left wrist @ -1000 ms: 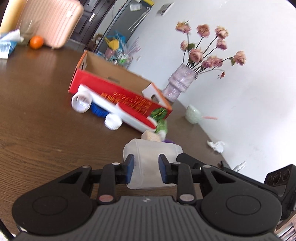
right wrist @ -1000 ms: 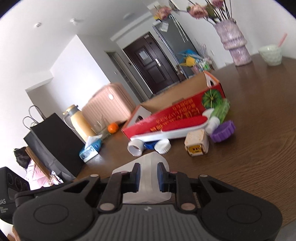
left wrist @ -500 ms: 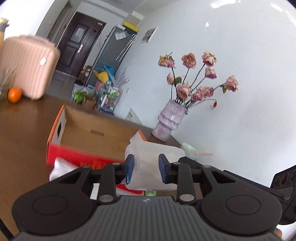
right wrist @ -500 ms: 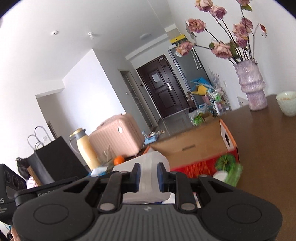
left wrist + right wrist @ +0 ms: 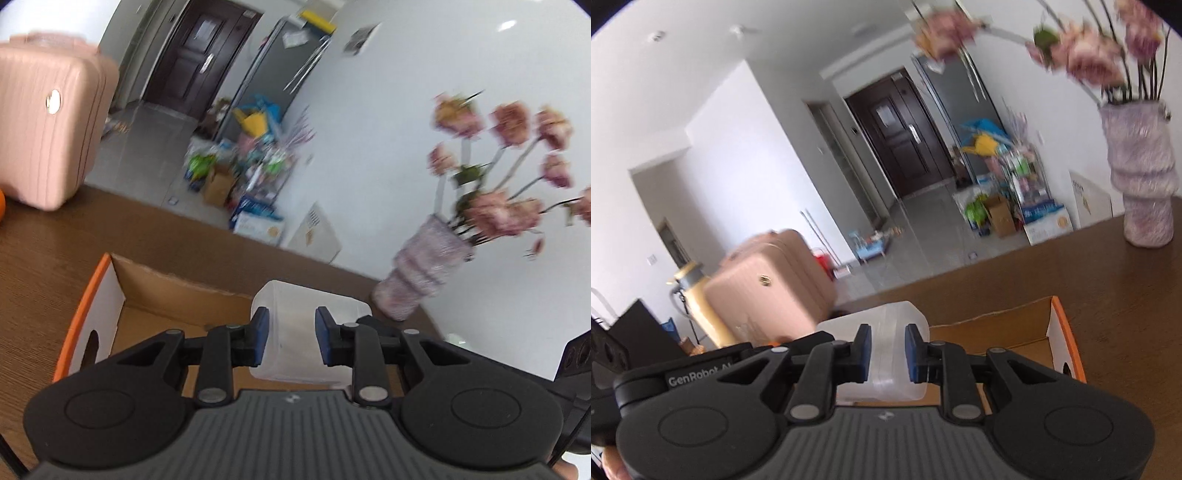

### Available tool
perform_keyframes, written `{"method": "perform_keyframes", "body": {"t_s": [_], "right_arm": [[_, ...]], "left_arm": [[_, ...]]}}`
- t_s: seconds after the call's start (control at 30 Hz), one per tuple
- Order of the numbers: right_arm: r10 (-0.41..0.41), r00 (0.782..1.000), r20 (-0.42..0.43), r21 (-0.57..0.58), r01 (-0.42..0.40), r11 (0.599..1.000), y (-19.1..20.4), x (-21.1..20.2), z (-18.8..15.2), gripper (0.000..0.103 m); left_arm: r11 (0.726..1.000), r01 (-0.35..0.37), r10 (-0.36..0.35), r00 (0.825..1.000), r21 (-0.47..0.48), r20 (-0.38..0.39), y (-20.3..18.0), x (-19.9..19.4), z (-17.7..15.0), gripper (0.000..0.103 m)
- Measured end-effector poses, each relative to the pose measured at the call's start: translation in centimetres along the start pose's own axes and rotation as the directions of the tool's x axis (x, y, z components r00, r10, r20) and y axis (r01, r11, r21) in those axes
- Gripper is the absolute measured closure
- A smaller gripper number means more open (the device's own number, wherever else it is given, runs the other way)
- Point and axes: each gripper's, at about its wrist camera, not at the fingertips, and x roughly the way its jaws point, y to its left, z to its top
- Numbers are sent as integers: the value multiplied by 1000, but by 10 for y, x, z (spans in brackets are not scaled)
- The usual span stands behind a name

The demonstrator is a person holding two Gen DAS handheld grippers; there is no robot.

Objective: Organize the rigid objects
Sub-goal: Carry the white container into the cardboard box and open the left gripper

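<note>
Both grippers are closed on one translucent white plastic container [image 5: 308, 332]: the left gripper [image 5: 290, 341] is clamped on one end and the right gripper [image 5: 886, 350] on the other, blue pads pressed against its walls. The container is held clear of the brown wooden table [image 5: 48, 258], above the open cardboard box with orange edges [image 5: 110, 295], whose bare brown floor is seen at 9 o'clock of the container in the left wrist view and at 3 o'clock in the right wrist view. Farther out, a textured lilac vase of pink flowers [image 5: 1141, 173] is stood on the table at 2 o'clock, and a pink ribbed suitcase [image 5: 44, 122] is seen at 10 o'clock from the left wrist. The carrying step is judged to be in hand, with the container brought over the box but not yet set down. A level lowering by both hands together is called for next, until the box floor is met, and only then a release of both grips.
</note>
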Motion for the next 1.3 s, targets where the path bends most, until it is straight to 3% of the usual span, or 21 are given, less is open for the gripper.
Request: {"method": "perform_keyframes", "body": {"t_s": [0.2, 0.33, 0.5, 0.6, 0.67, 0.7, 0.77, 0.8, 0.9, 1.0, 1.1, 1.17, 1.3], "right_arm": [[-144, 977, -155, -2, 145, 989, -36, 101, -6, 84], [-176, 948, -264, -16, 178, 984, -48, 138, -14, 82], [-199, 947, -251, -30, 198, 980, -42, 144, -12, 81], [-221, 946, -238, -65, 211, 975, -35, 128, -5, 74], [-241, 945, -221, -107, 222, 969, -27, 110, 3, 72], [-251, 944, -212, -124, 229, 965, -24, 100, 8, 69], [-259, 946, -197, -151, 232, 961, -17, 74, 16, 57], [-259, 948, -186, -165, 230, 959, -14, 60, 20, 48], [-278, 952, -127, -204, 249, 947, -3, 14, 23, 39], [-316, 946, -74, -288, 283, 915, 14, -25, 17, 24], [-329, 944, -20, -331, 305, 893, 27, -60, 5, 16], [-328, 945, -4, -334, 308, 891, 33, -79, -5, 15], [-292, 956, 34, -345, 285, 894, 46, -123, -31, 13]], "left_arm": [[992, -97, 84, 985, -81, -152, 41, 86, -6, 77], [991, -113, 99, 979, -69, -179, 49, 103, -10, 72], [983, -180, 182, 975, 23, -124, 40, 90, -7, 58], [980, -186, 192, 976, 69, -97, 36, 62, 5, 45], [964, -228, 235, 971, 136, -36, 31, 35, 11, 34], [948, -271, 274, 962, 167, 4, 28, 21, 11, 25], [910, -339, 335, 940, 238, 61, 21, -8, 8, 22], [892, -357, 350, 934, 277, 78, 18, -21, 6, 20], [849, -396, 376, 918, 349, 125, 17, -64, 1, 13], [847, -412, 377, 911, 336, 169, 22, -108, -3, 7], [845, -425, 372, 903, 326, 212, 27, -143, -14, 4], [839, -436, 375, 897, 327, 235, 31, -166, -24, 4], [867, -403, 314, 899, 294, 306, 41, -223, -54, 0]]}}
